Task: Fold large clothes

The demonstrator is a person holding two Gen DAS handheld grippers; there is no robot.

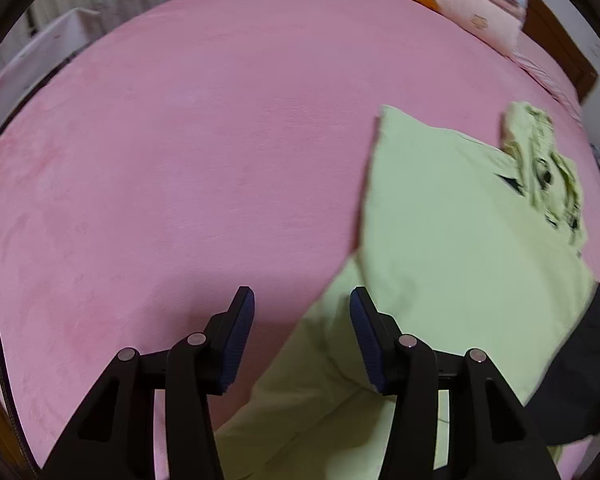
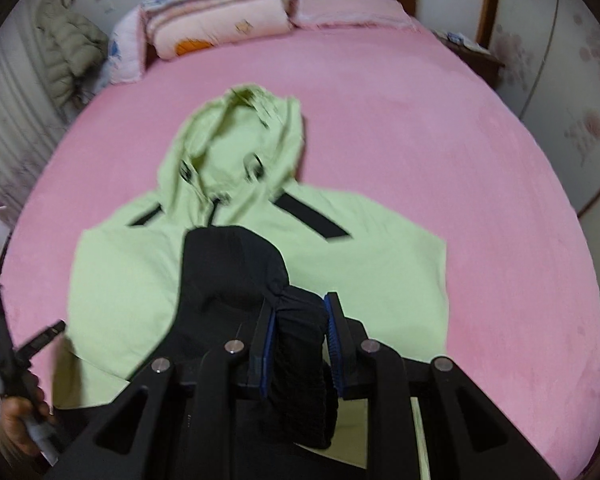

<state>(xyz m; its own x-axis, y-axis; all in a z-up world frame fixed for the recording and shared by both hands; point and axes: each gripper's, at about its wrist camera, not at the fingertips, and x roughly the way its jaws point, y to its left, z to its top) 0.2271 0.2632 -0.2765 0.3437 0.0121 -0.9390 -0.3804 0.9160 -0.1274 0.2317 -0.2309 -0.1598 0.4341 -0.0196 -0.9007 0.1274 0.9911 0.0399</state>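
Right gripper [image 2: 300, 332] clamps black cuff [image 2: 300, 380] over green hoodie [image 2: 380, 276] on pink bed [image 2: 500, 240]; left gripper [image 1: 302, 336] apart, empty, beside hoodie. Risk: bunched cuff slips, sleeve lands crooked.

Left gripper [image 1: 302, 304]: pointed steeply down, jaws apart, nothing between the blue pads [image 1: 240, 340]. Right gripper [image 2: 300, 316]: pointed steeply down, jaws clamped on a bunched black cuff [image 2: 300, 360]. Hand [image 2: 16, 420]: grasping the left gripper's handle.
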